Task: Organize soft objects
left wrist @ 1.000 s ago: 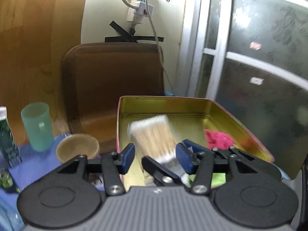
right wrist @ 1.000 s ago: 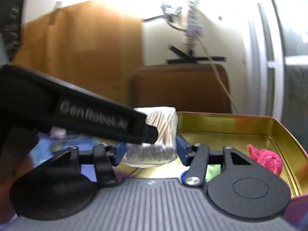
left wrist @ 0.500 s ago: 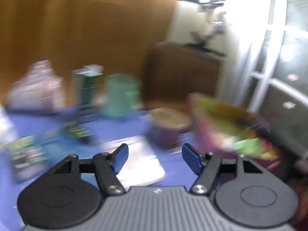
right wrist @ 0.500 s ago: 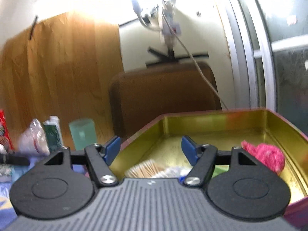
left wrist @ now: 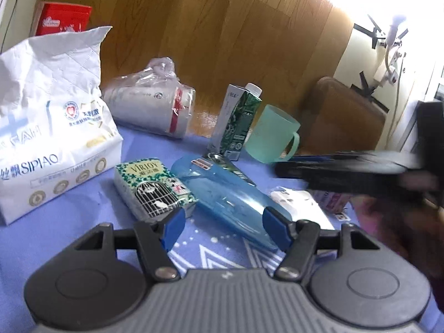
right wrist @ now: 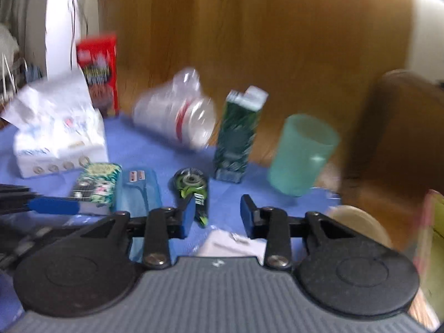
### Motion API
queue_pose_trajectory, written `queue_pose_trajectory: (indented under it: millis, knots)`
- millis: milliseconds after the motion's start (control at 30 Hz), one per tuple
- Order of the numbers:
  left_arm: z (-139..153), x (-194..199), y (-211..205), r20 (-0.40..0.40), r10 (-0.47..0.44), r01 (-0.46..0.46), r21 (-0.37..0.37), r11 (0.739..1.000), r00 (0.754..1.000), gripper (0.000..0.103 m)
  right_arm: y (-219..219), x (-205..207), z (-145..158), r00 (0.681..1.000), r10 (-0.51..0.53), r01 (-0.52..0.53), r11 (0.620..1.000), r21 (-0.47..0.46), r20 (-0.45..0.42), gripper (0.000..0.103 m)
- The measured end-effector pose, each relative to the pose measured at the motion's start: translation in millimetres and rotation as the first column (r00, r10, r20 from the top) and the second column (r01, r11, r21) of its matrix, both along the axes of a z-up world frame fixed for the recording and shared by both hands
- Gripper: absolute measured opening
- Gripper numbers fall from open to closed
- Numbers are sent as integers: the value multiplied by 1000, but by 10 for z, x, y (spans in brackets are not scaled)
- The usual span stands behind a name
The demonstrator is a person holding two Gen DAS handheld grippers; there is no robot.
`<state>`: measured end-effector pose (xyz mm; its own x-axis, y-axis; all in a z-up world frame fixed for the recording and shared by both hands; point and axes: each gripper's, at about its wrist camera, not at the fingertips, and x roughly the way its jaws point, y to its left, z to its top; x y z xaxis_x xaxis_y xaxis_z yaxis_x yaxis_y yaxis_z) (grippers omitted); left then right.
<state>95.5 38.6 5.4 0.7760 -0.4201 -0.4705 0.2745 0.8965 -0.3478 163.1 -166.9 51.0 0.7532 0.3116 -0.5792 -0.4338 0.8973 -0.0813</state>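
Left tongs [left wrist: 221, 227]: jaws part open, nothing between the pads. They hang low over the blue-covered worktop [left wrist: 69, 236]. The left pad stands just beside the near corner of the small green tissue pack [left wrist: 154, 187]; whether it touches cannot be told. The right pad stands over the near end of the flat blue plastic pouch [left wrist: 222, 191].

Right tongs [right wrist: 217, 215]: jaws narrower than the left pair, having just been closing, with nothing gripped. This view is motion-blurred. Below and ahead of the pads lie a white packet [right wrist: 230, 245] and a green and black roller-type item [right wrist: 193, 187], kind not legible.

Task items on the worktop:
- Large white tissue bag [left wrist: 44, 127], upright at the left.
- Green tissue pack, flat, just beside the blue pouch.
- Wrapped white roll with red band [left wrist: 151, 109], on its side at the rear.

Other items:
- Green carton [left wrist: 236, 122], upright, just beside the teal mug [left wrist: 273, 136].
- Red box [left wrist: 65, 22], behind the tissue bag.
- Tan bowl [right wrist: 358, 222] and the edge of a tin [right wrist: 430, 238], at the right of the right wrist view.
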Motion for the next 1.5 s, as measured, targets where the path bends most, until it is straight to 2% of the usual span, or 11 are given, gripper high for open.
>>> queue_pose_trajectory:
  millis: [167,267,400,500,600,767,867,1033,1233,1333,1500]
  knots:
    - [19,-3,25,0,-25,25,-26,999,1000,63,270,602,-175,974,44,-45,999,-1,-223,39]
    - [14,29,28,-15,-36,35,-39,999,999,63,373,770,-291,949,67,-69,998,4,-309,49]
    - [8,59,51,-32,-38,36,-53,998,999,63,414,776,-324,956,40,-36,999,21,-289,44]
    - [16,60,59,-29,-38,37,-54,998,999,63,350,629,-304,975,6,-4,1000,12,-220,44]
    - [24,35,54,-20,-46,45,-52,998,999,63,139,489,-114,986,-25,39,995,87,-162,44]
    - [36,-5,12,-6,-80,80,-47,996,997,63,-316,-99,194,995,-40,60,970,237,-86,44]
    - [35,-37,-69,-1,-138,138,-34,990,990,63,-564,-544,198,995,-42,63,964,258,-88,44]
    - [20,-135,-340,-26,-288,287,-19,958,957,63,-711,-1276,-100,987,-118,134,977,167,-105,44]
    - [30,-326,-795,-103,-426,415,-112,903,899,63,-741,-1748,-425,979,-188,193,979,62,-79,45]
    - [24,-401,-1050,-147,-463,449,-115,886,874,63,-795,-1806,-462,973,-224,227,972,61,-57,59]
    - [-3,-501,-1378,-205,-492,490,-67,869,846,63,-903,-1968,-490,977,-208,212,974,86,-49,59]
